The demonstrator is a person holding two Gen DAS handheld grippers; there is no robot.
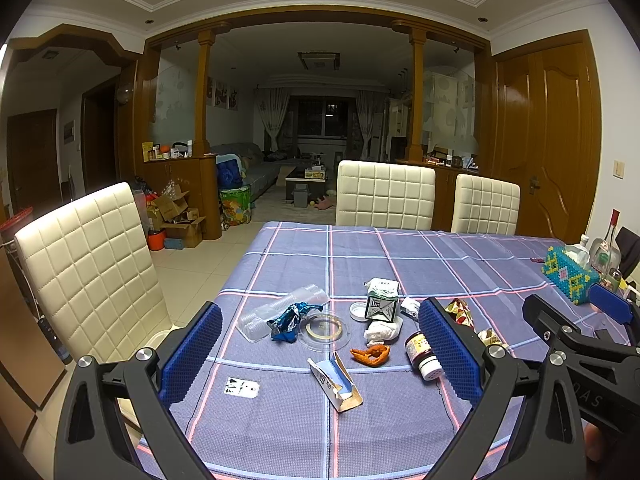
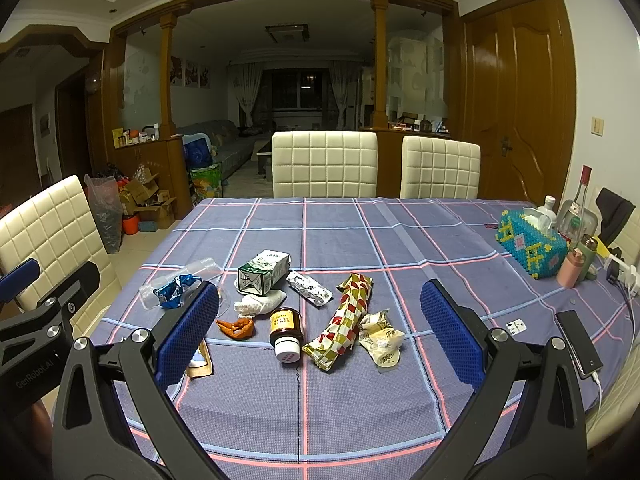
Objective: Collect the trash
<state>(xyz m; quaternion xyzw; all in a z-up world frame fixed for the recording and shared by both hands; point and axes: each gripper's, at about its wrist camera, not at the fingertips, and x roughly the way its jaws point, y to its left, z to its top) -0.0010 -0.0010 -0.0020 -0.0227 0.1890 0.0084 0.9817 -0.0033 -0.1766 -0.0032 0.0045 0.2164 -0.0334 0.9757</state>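
Observation:
Trash lies scattered on the purple checked tablecloth [image 1: 288, 420]. In the left wrist view I see a torn flat box [image 1: 335, 382], orange peel [image 1: 371, 355], a brown pill bottle [image 1: 422, 355], a crumpled tissue [image 1: 382, 330], a green-white carton [image 1: 382, 300], a clear round lid [image 1: 324, 329], a blue foil wrapper [image 1: 289, 320] and crushed clear cups [image 1: 280, 308]. The right wrist view shows the pill bottle [image 2: 286, 330], a red-gold checked wrapper [image 2: 344, 320], a pale wrapper [image 2: 382, 338], a silver packet [image 2: 309, 288] and the carton [image 2: 262, 272]. My left gripper [image 1: 320, 354] and right gripper [image 2: 320, 326] hover open above the pile, touching nothing.
A beaded blue tissue box [image 2: 530, 244], glass bottles [image 2: 576, 210], a pink flask [image 2: 572, 268] and a black phone [image 2: 578, 342] with a cable sit at the table's right. White padded chairs [image 2: 324, 164] stand at the far side and left [image 1: 88, 272]. Cardboard boxes [image 1: 176, 216] clutter the floor.

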